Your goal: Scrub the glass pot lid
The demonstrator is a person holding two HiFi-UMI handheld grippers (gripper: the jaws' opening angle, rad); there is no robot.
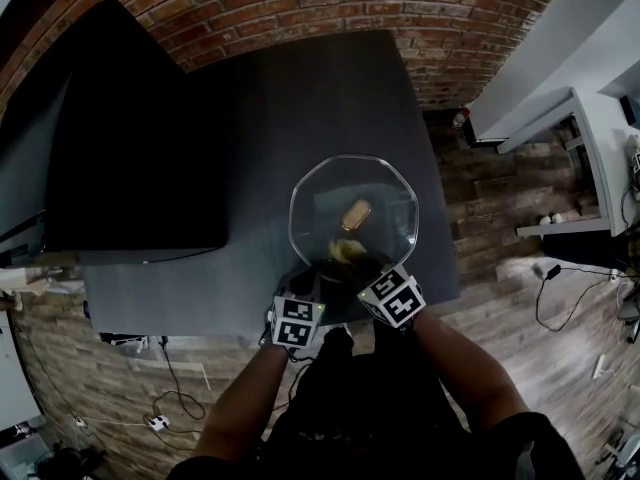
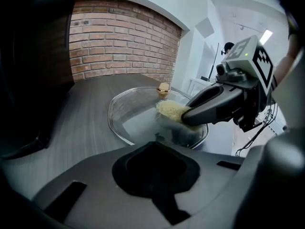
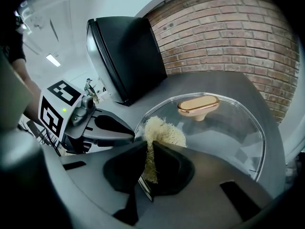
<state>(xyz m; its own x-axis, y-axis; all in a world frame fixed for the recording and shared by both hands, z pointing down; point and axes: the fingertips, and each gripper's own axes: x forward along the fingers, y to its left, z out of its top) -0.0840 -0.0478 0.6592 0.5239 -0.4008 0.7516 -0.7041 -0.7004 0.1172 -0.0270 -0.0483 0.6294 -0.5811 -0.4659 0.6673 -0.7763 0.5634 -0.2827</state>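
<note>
Clear glass pot lid (image 1: 330, 193), eight-sided in outline, lies flat on the dark grey table (image 1: 300, 98) towards its near right part; the lid's gold-coloured oblong knob (image 1: 356, 213) sits at its centre, upright.

Left tongs (image 1: 314, 276): at the lid's near rim; in the left gripper view the jaws stand closed together with the glass edge running in at their tips, so they read as clenched on the rim; the right gripper view shows the same tongs (image 3: 133, 138) meeting the rim at the lid's left side.

Right tongs (image 1: 352, 256): clenched on a pale yellow fibrous scrubbing pad (image 3: 159, 132); the pad is pinched on edge between the jaws, its free end spread out and pressed on the glass between the knob and the near rim; the left gripper view shows the pad (image 2: 172, 110) touching the lid surface.

The two tongs are just beside one another at the lid's near edge.

Surroundings: a large black flat screen (image 1: 130, 148) stands on the left part of the table, well apart from the lid; a red brick wall (image 1: 300, 8) runs along the far side.
</note>
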